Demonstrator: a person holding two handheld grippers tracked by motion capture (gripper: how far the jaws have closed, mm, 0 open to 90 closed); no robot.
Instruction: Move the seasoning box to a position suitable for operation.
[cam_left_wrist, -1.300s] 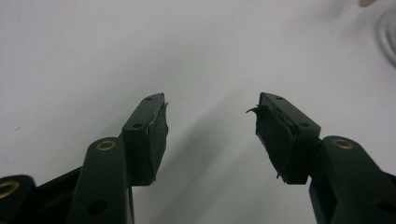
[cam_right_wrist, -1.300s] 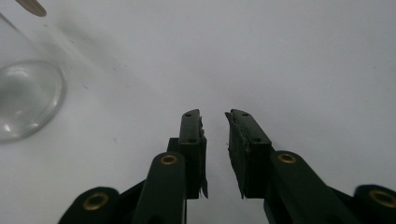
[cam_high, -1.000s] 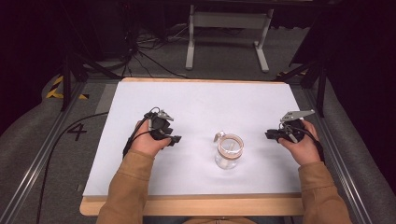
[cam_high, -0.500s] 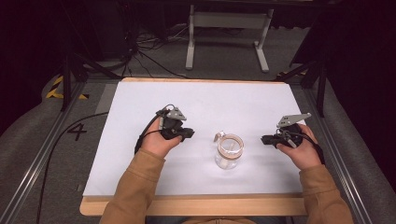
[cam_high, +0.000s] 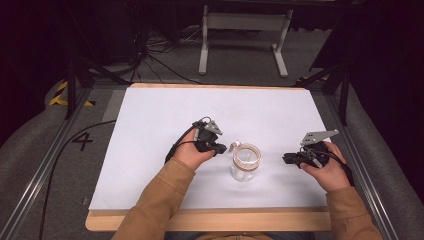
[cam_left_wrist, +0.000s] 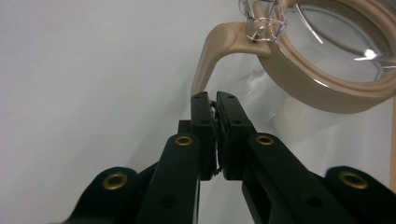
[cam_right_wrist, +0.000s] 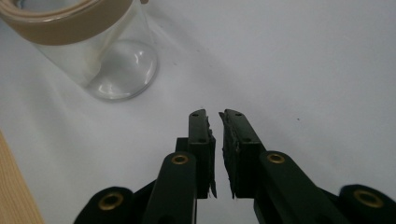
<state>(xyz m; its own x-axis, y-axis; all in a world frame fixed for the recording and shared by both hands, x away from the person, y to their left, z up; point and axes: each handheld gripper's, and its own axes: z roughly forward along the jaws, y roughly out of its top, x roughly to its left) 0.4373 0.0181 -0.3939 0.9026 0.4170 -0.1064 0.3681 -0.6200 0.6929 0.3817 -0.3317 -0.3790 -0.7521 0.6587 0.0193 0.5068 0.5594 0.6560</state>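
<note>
Nearest me, on the front half of the white desk (cam_high: 150, 115), the clear glass jar (cam_high: 243, 167) stands upright between my two hands, its tan clamp lid (cam_high: 247, 155) seated on the mouth as far as I can judge. My right gripper (cam_high: 289, 159) sits to the jar's right, well apart from it, with its jaws drawn nearly together — only a thin slit between them in the right gripper view — and holding nothing; the jar (cam_right_wrist: 88, 51) shows off to the upper left there, untouched. My left gripper (cam_high: 218, 147) is a little farther up the desk and much closer in: its jaws are pressed together on nothing, their tips just beside the tan lever (cam_left_wrist: 219, 51) of the lid's latch, below the clear catch (cam_left_wrist: 264, 21) at the rim. I cannot tell whether the tips touch the lever. So I judge the work barely begun — the left side has arrived at the latch, the lever looks unmoved, and the lid is not yet lifted. Left to do, I think: work the lever, free the catch, steady the jar with the right.
</note>
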